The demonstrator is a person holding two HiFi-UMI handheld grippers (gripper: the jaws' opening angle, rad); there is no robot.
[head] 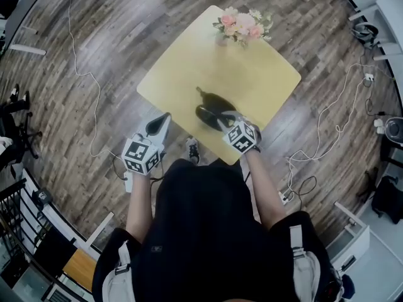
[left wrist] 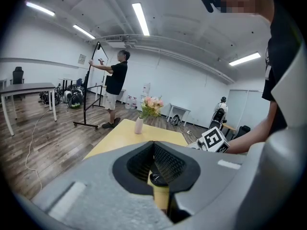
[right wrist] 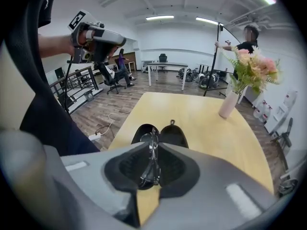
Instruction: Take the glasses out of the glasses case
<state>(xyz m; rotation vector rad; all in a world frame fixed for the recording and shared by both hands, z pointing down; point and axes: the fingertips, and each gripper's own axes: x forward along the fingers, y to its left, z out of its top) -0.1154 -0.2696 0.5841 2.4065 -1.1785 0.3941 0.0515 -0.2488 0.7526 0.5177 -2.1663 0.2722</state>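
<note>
Yellow worktop (head: 189, 61) on wood floor (head: 75, 36). Glasses (right wrist: 152, 159): thin metal frame, seen edge-on, pinched between the jaws of R gripper (right wrist: 154, 146), right by the glasses case (right wrist: 173, 134); can't tell if they touch it. Case is black and glossy, lying open in two halves close to the worktop's near edge, w/ a small loop at its far end. L gripper (left wrist: 153, 145): jaws together, nothing in them, off the worktop's left side, over floor. Bare yellow surface between case and vase w/ pink flowers (head: 242, 25) at far corner. Cables (head: 82, 74) on floor both sides.
</note>
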